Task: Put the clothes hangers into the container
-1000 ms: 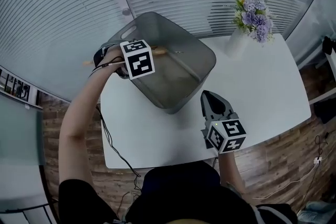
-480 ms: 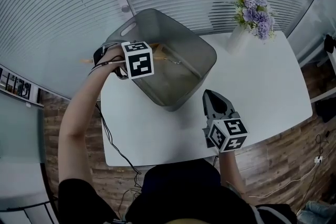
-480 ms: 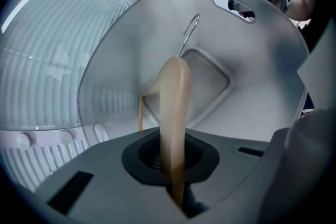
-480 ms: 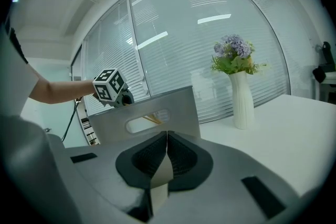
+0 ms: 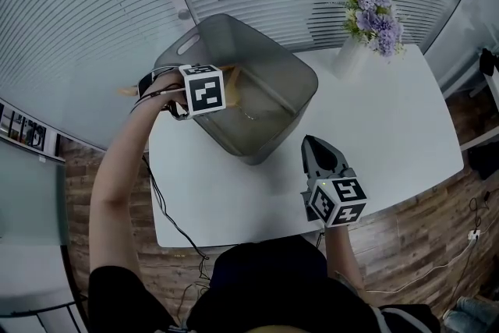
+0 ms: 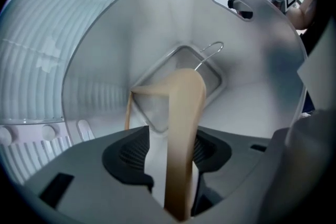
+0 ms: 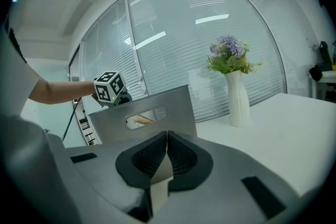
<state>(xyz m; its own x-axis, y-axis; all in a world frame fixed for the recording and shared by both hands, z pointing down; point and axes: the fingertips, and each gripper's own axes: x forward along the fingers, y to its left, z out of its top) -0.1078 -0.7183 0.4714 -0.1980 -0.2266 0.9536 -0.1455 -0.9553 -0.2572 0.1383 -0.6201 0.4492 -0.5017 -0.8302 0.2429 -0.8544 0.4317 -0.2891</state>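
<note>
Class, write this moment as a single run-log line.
left gripper: over container, jaws just opening, hanger between them | right gripper: shut, empty, above table | hanger: hanging into container

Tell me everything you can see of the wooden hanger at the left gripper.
The hanger is pale tan wood, blurred, with a silver wire hook. One broad arm runs up from between the jaws of the left gripper; a thinner bar shows to its left. It points hook-first down into the grey container. The jaws have just been opening: a gap shows beside the left pad, so it is not clamped. Whether the hook touches the container's floor is unclear.
</note>
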